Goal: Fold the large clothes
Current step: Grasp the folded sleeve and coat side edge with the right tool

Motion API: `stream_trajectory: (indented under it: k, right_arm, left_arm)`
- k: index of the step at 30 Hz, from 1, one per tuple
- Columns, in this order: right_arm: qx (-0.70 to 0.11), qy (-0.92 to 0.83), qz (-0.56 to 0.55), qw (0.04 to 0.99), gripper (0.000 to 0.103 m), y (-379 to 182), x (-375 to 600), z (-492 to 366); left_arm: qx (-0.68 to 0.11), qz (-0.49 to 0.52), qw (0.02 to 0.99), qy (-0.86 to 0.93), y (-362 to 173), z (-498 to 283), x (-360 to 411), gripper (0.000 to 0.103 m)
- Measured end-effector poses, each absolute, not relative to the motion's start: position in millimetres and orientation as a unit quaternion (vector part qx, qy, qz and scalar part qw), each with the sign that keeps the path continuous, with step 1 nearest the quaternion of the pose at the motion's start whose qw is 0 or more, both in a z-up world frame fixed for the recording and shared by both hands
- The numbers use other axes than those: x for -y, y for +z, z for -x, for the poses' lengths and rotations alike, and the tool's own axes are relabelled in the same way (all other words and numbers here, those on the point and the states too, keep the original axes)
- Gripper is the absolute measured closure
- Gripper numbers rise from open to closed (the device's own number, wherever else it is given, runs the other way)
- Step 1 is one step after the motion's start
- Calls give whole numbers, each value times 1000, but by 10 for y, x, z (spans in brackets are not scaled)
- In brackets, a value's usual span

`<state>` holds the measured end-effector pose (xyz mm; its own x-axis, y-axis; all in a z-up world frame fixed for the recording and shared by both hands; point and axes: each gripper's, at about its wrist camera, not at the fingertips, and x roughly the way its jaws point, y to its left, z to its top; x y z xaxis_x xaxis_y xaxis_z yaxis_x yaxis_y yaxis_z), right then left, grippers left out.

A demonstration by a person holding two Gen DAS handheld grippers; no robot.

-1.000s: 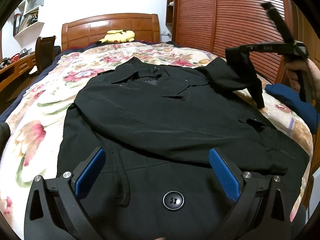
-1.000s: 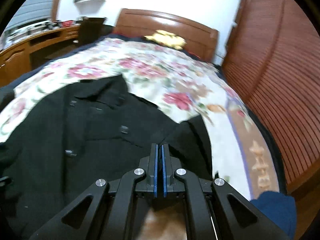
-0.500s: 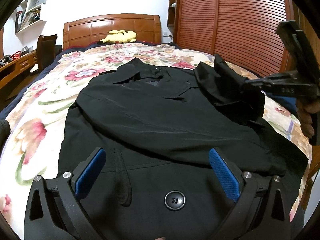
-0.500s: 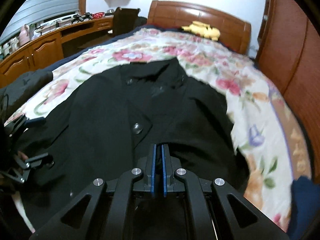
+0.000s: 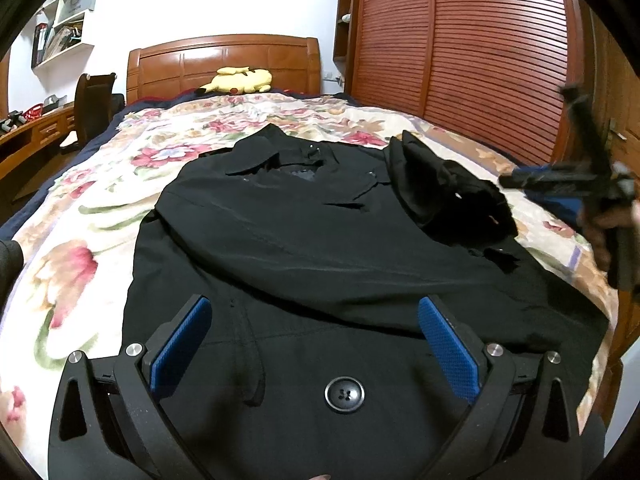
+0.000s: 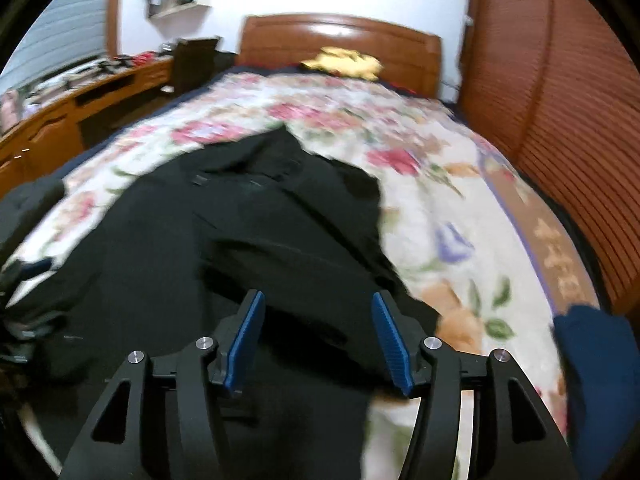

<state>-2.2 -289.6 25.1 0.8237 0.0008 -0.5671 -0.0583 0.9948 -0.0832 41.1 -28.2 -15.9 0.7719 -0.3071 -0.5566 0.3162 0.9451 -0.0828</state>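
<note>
Looking along my left gripper (image 5: 316, 344), jaws spread wide, nothing between the pads but flat black coat (image 5: 320, 248) underneath, so it's clear ahead over the cloth. To the right a bunched sleeve (image 5: 448, 196) humps up on the coat, the one raised thing there. My right gripper (image 6: 318, 340) hangs above that side with its jaws opening, nothing pinched between them. The floral bedspread (image 5: 80, 240) lies bare on the left of the coat, and beyond the collar up to the yellow plush toy (image 5: 240, 80) by the headboard (image 5: 224, 60). The slatted wardrobe doors (image 5: 460, 60) wall in the right side. A blue cloth (image 6: 596, 368) sits at the bed's near right edge.
</note>
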Motion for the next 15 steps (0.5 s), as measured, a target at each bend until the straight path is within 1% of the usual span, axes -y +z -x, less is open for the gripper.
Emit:
stream_trajectory:
  k: [4,7,9,10,13,15]
  right_arm:
    - [-322,-23,45,945,45,2,3034,-311]
    - [-334,-27,20,942,44,-68,3096,-458]
    - [-345,-28,16,938,40,-123,3124,-513]
    - [-354,-27,12,935,39,-151,3146,-556]
    - [-381,-22,3,924,38,-273,3132,-736]
    - [-382,-17,4,924,38,-283,3148,-742]
  left_arm:
    - [-289,-11,941,-175,-133,-356,300,0]
    - [-291,-15,940,-177,-145,-366,313,0]
    - [-293,-13,939,-178,-147,-372,305,0]
    - [-294,-11,939,-178,-147,-378,298,0]
    - [-295,-7,939,-179,-147,-386,286,0]
    - [-295,-7,938,-180,-145,-385,288,0]
